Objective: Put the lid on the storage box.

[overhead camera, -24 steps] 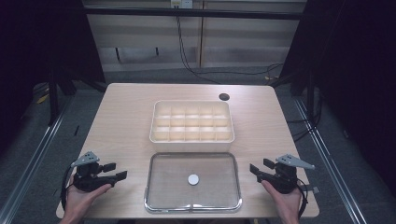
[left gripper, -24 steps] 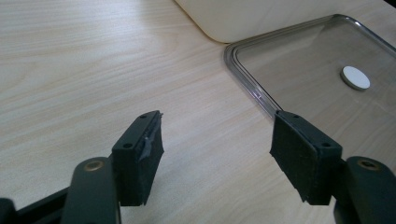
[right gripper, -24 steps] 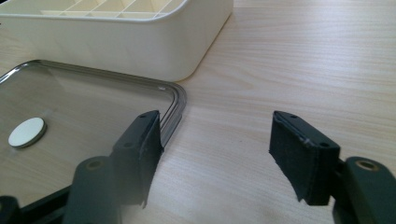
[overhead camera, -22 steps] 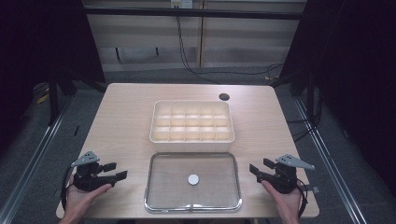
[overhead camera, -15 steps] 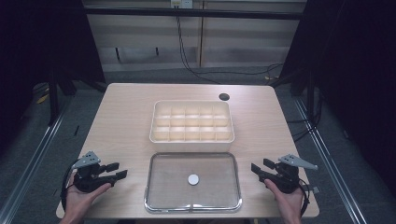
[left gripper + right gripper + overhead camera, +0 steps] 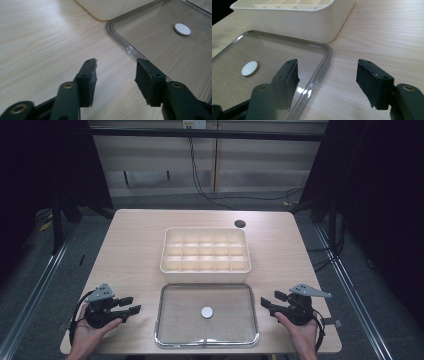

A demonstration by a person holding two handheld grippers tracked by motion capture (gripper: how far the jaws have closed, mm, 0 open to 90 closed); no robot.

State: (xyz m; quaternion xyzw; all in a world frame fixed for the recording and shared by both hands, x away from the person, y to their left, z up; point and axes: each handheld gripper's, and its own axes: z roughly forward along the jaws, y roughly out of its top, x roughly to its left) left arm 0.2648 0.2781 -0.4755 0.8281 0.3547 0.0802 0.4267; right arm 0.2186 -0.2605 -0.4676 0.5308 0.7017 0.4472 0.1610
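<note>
Right gripper (image 6: 327,82): both black jaws stand wide apart, nothing between them. The clear lid (image 6: 272,62) lies flat on the wooden table (image 6: 387,32); its rounded corner sits beneath the gap, nearer the left jaw. A small white disc (image 6: 249,68) rests on the lid, left of that jaw. The cream compartment tray (image 6: 294,17) stands just beyond the lid's far edge.

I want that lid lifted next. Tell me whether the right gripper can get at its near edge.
Probably yes: the right gripper is open beside the clear lid, with only bare table between them.
</note>
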